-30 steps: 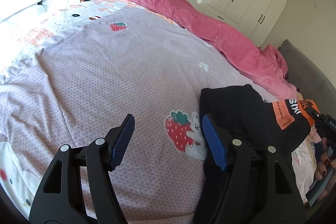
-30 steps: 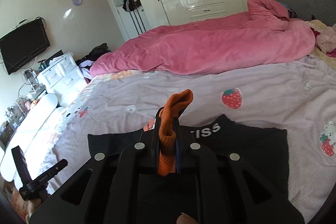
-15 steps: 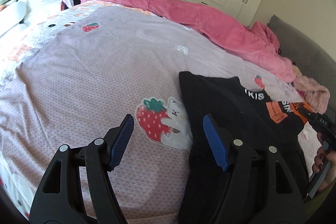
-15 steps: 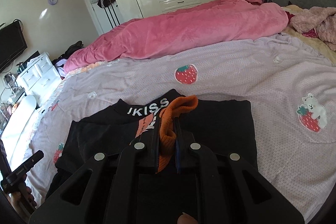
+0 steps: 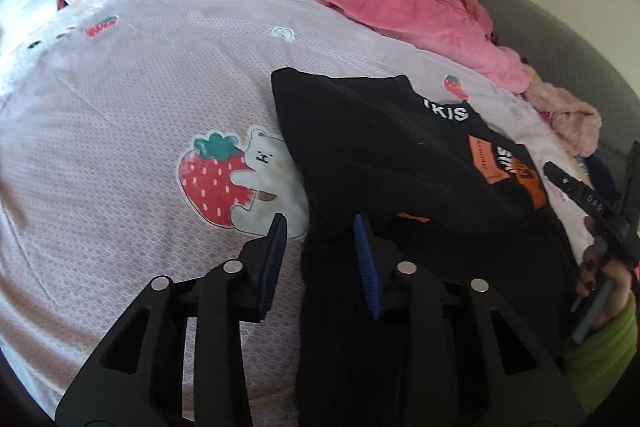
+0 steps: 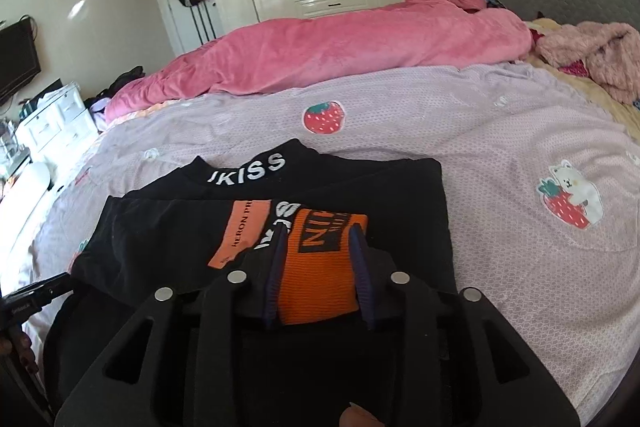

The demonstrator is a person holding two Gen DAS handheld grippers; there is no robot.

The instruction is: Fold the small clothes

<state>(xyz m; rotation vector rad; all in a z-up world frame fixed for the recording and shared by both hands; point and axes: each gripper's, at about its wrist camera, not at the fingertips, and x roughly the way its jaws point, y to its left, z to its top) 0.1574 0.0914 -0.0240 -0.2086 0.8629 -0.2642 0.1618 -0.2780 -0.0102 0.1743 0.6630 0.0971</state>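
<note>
A black top [image 5: 380,147] with white collar lettering [image 6: 248,167] lies folded on the lilac bed sheet [image 5: 140,87]. Its orange ribbed cuff [image 6: 320,267] rests flat on the black body. My right gripper [image 6: 317,233] straddles that cuff; its jaws are opening and the cuff lies loose between the pads. My left gripper [image 5: 320,219] is low at the top's left edge. Its jaws are closing, with the black edge between them and a strip of sheet showing beside the left pad [image 5: 276,251]. The right gripper [image 5: 580,195] also shows at the right, held by a hand.
A pink duvet [image 6: 340,47] is heaped along the far side of the bed. A fuzzy pink garment [image 6: 600,55] lies by the grey headboard [image 5: 560,47]. White drawers [image 6: 52,123] stand past the left edge. The sheet bears a strawberry bear print [image 5: 240,179].
The right gripper came down, laid the pinched orange cuff flat on the black top and parted its jaws. The left gripper shifted towards the top's edge and its wide jaws narrowed.
</note>
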